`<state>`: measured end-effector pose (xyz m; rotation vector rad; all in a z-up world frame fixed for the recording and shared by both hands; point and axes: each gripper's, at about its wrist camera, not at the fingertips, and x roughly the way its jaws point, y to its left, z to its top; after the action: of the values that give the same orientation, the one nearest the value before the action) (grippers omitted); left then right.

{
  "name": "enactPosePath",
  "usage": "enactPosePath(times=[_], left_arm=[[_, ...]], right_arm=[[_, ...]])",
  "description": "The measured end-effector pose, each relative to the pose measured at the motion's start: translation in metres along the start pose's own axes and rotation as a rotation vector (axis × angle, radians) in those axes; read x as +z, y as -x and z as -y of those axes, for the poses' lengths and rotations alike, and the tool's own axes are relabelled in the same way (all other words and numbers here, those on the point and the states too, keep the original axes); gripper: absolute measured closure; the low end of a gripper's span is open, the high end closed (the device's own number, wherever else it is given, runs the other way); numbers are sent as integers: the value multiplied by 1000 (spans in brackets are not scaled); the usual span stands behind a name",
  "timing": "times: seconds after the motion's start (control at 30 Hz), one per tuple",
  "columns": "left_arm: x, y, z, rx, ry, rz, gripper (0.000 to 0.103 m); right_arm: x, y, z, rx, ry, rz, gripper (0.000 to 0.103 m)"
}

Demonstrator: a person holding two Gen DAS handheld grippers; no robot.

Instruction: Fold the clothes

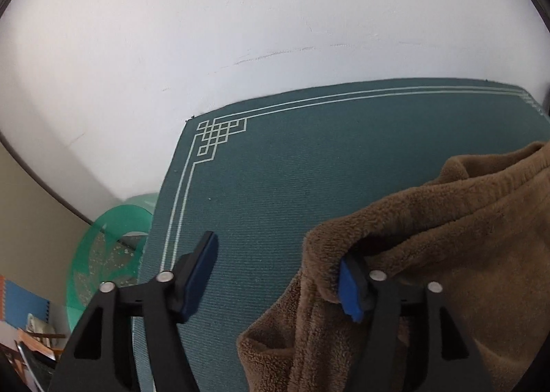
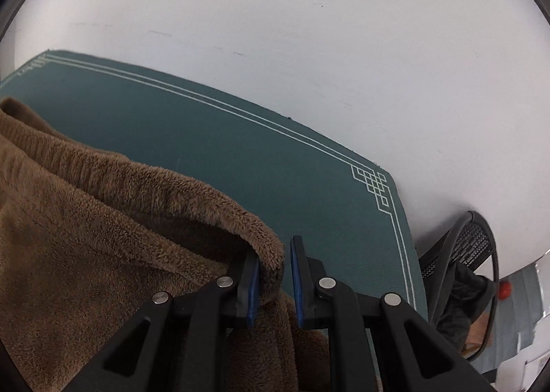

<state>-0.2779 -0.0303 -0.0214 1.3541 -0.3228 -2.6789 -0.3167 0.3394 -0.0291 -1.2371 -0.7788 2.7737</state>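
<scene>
— Where does the brown fleece garment (image 1: pixel 447 237) lie against your left fingers (image 1: pixel 202 275)?

— My left gripper (image 1: pixel 278 278) stands wide apart. The fleece hangs draped over my right-side finger of that pair, its blue pad peeking out from under a fold of the cloth. My other finger on that hand is bare, out over the green mat (image 1: pixel 275 168) with nothing touching it. So the cloth rests on one finger, and nothing is pinched between the two.

— And the right hand?

— My right gripper (image 2: pixel 275 282) is nearly closed, with only a narrow gap. The ribbed hem of the fleece garment (image 2: pixel 103 220) curls down into that gap. It lies against the blue pad of the left-side finger (image 2: pixel 252 289); toward the other pad I see a thin slit, so I cannot tell whether both pads press the cloth.

— Where is the bulk of it?

— Between my two hands. In the left wrist view it fills the lower right; in the right wrist view it fills the lower left, spreading over the green mat (image 2: pixel 240 158) that covers the bench. The hem runs in a ridge from one gripper toward the other.

— What else is around?

— A white wall (image 1: pixel 240 13) behind the bench, a green glass disc (image 1: pixel 106 247) off the left edge of the mat, and a black mesh chair (image 2: pixel 467 254) past the right edge.
</scene>
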Motion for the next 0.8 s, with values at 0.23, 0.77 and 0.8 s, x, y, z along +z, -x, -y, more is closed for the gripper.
enactPosePath(times=[0.23,0.77,0.8], left_arm=[[8,13,-43,-348,163,-98,21],[-10,24,-62,-422,146,-59,19],[-8,22,-57,-423,118,-55,19]], right_arm=[[4,8,16,62,-24,-37,78],[-21,69,44,261,-85,118,28],[-20,69,39,255,-52,117,28]])
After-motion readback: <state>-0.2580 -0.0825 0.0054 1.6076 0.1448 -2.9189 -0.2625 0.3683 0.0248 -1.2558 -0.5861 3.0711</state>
